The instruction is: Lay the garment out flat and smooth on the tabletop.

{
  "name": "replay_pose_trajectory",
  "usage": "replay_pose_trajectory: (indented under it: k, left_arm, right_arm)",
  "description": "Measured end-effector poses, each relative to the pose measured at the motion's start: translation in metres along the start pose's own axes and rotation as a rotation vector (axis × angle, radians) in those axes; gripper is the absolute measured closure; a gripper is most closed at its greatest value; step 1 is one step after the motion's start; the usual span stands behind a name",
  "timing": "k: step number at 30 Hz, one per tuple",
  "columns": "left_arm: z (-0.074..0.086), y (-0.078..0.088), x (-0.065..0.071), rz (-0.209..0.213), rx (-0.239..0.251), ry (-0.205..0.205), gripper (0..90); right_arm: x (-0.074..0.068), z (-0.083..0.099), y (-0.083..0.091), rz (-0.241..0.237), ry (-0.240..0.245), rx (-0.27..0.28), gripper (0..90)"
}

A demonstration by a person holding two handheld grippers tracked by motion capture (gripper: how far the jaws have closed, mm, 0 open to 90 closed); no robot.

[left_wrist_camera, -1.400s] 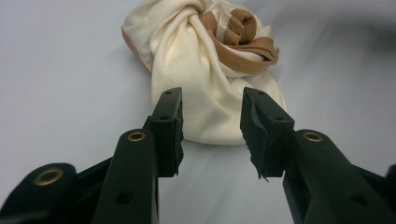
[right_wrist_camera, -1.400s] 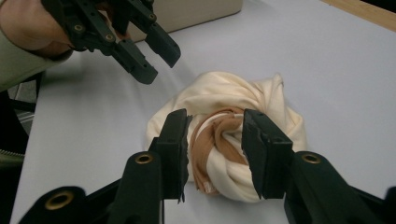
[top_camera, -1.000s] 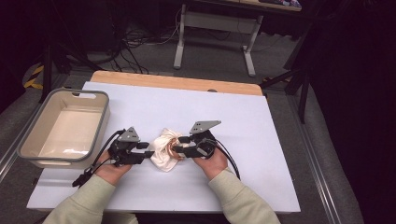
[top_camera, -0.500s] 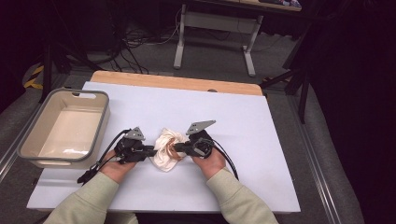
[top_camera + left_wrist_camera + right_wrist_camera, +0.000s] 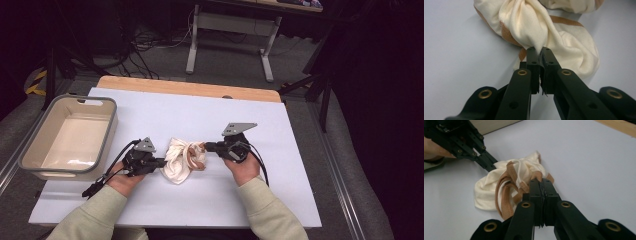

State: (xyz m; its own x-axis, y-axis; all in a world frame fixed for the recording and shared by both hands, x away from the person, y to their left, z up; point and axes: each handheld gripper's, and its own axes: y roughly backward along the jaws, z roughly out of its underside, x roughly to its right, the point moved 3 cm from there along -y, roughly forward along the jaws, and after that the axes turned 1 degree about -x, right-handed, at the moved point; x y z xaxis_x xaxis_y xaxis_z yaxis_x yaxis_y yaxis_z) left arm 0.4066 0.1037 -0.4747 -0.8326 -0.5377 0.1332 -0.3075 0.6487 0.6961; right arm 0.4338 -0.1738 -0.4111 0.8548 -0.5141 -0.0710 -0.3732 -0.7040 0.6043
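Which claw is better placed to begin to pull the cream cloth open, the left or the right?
Probably right: the right claw pinches the cloth at its brown edge band; the left claw grips a bunched fold.

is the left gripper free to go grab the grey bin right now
Probably not yet. The left gripper is shut on the cream cloth, as is the right gripper. The grey bin sits close on its left, with bare table between.

Bin [image 5: 37, 150] blocks left; table [image 5: 300, 165] right open.

A white table [image 5: 280, 150] bears a crumpled cream cloth [image 5: 184, 160] and a grey tub [image 5: 70, 137].
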Motion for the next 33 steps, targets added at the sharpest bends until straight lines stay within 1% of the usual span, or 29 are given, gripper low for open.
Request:
replay_pose_trajectory:
  k: [1,2,4,5,6,8,9,10,11,12,13,14,15,16,17,19,20,21,23,24,25,26,28,29,30,31,32,33]
  left_arm:
    - [0.0,0.0,0.0,0.0,0.0,0.0,86.6]
    - [0.0,0.001,0.0,-0.002,0.002,-0.002,86.6]
    - [0.0,0.001,0.0,-0.002,0.005,-0.005,86.5]
    - [0.0,0.001,0.0,-0.002,0.007,-0.002,86.5]
    - [0.0,0.002,0.0,-0.003,0.008,-0.004,86.5]
    - [0.0,0.002,0.0,-0.001,0.003,-0.003,86.3]
    - [0.001,0.002,0.001,0.0,0.003,-0.002,86.3]
    - [0.001,0.002,0.0,-0.005,0.002,-0.009,86.3]
    - [0.001,0.002,0.001,0.0,0.003,-0.005,86.3]
    - [0.001,0.003,0.001,0.002,0.0,-0.002,86.3]
    - [0.001,0.003,0.002,0.001,0.0,-0.002,86.3]
    - [0.001,0.003,0.002,0.002,-0.001,-0.005,86.3]
    - [0.0,0.003,0.002,0.001,0.0,-0.006,86.3]
    - [0.0,0.004,0.002,-0.002,0.002,-0.011,86.3]
    - [0.0,0.004,0.002,-0.002,0.002,-0.01,86.3]
    - [0.0,0.004,0.002,-0.002,0.001,-0.009,86.3]
    - [0.0,0.005,0.002,-0.001,0.002,-0.006,86.3]
    - [0.0,0.005,0.002,-0.002,0.001,-0.008,86.3]
    - [0.0,0.005,0.002,-0.002,0.004,-0.008,86.3]
    - [0.0,0.005,0.002,-0.002,0.004,-0.008,86.3]
    - [0.0,0.005,0.002,-0.002,0.005,-0.009,86.3]
    - [0.0,0.005,0.002,-0.002,0.005,-0.009,86.2]
    - [0.0,0.006,0.003,-0.003,0.008,-0.007,86.2]
    - [0.0,0.006,0.003,-0.003,0.008,-0.007,86.2]
    - [0.0,0.007,0.004,-0.005,0.011,-0.007,86.2]
    - [0.0,0.007,0.004,-0.005,0.011,-0.007,86.2]
    - [0.0,0.008,0.003,-0.005,0.013,-0.014,86.1]
    - [0.0,0.008,0.003,-0.005,0.013,-0.014,86.0]
  right_arm:
    - [0.0,0.0,0.0,0.0,0.0,0.0,88.5]
    - [0.007,0.001,0.008,0.023,-0.009,0.006,88.5]
    - [0.014,0.003,0.015,0.044,-0.022,0.01,88.5]
    - [0.014,0.003,0.015,0.044,-0.022,0.01,88.5]
    - [0.022,0.006,0.022,0.072,-0.036,0.011,88.5]
    - [0.03,0.011,0.03,0.092,-0.06,0.016,88.5]
    - [0.03,0.011,0.03,0.092,-0.06,0.016,88.5]
    - [0.034,0.014,0.034,0.107,-0.067,0.018,88.5]
    - [0.042,0.019,0.043,0.131,-0.091,0.023,88.5]
    - [0.042,0.019,0.043,0.131,-0.091,0.023,88.5]
    - [0.05,0.027,0.052,0.157,-0.121,0.022,88.5]
    - [0.05,0.027,0.052,0.157,-0.121,0.022,88.5]
    - [0.056,0.033,0.058,0.178,-0.14,0.015,88.5]
    - [0.059,0.037,0.061,0.188,-0.148,0.012,88.5]
    - [0.059,0.037,0.061,0.188,-0.148,0.012,88.5]
    - [0.065,0.046,0.067,0.204,-0.178,0.003,88.4]
    - [0.07,0.054,0.071,0.211,-0.203,-0.001,88.4]
    - [0.072,0.059,0.074,0.215,-0.211,-0.002,88.4]
    - [0.076,0.068,0.078,0.223,-0.245,-0.014,88.4]
    - [0.076,0.068,0.078,0.223,-0.245,-0.014,88.4]
    - [0.079,0.076,0.08,0.228,-0.265,-0.034,88.3]
    - [0.079,0.076,0.08,0.228,-0.265,-0.034,88.3]
    - [0.081,0.086,0.083,0.23,-0.285,-0.061,87.8]
    - [0.081,0.086,0.083,0.23,-0.285,-0.061,87.8]
    - [0.082,0.092,0.086,0.229,-0.311,-0.063,86.2]
    - [0.082,0.092,0.086,0.229,-0.311,-0.063,86.2]
    - [0.084,0.094,0.089,0.245,-0.335,-0.05,74.0]
    - [0.084,0.094,0.089,0.245,-0.335,-0.05,74.0]
